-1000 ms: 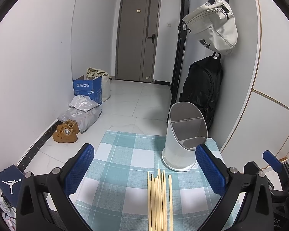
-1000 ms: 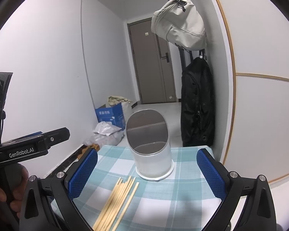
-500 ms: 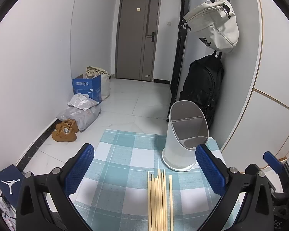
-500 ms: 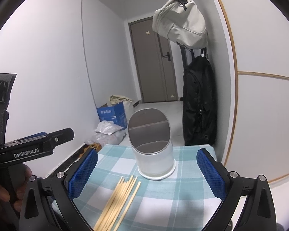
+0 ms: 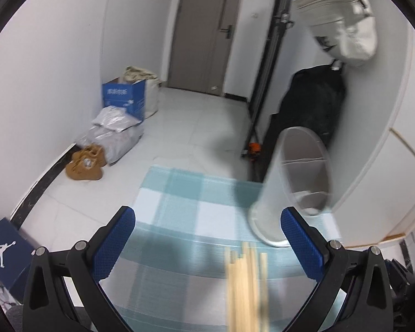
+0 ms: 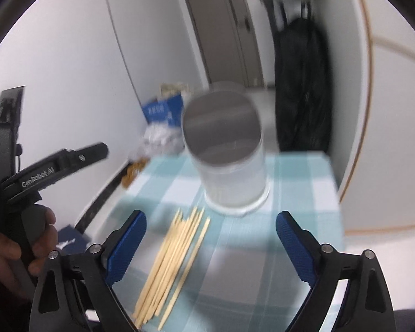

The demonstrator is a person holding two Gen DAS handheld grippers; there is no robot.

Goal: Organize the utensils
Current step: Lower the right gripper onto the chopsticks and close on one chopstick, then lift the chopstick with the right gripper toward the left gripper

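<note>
Chopsticks (image 6: 172,260) lie bundled on my checked table (image 6: 298,182), nearest both cameras, between the wide-apart jaws of my right gripper (image 6: 210,251); the left gripper (image 5: 207,244) also stands open, holding nothing. Just beyond the chopstick tips stands the white divided utensil holder (image 6: 229,160). Farther back hangs a black backpack (image 6: 301,83).

"GenRobot.AI" is printed in white on the black left gripper (image 6: 52,168). The dark blue shoe box (image 5: 5,251) bears a white jumping-man logo, probably Jordan.
</note>
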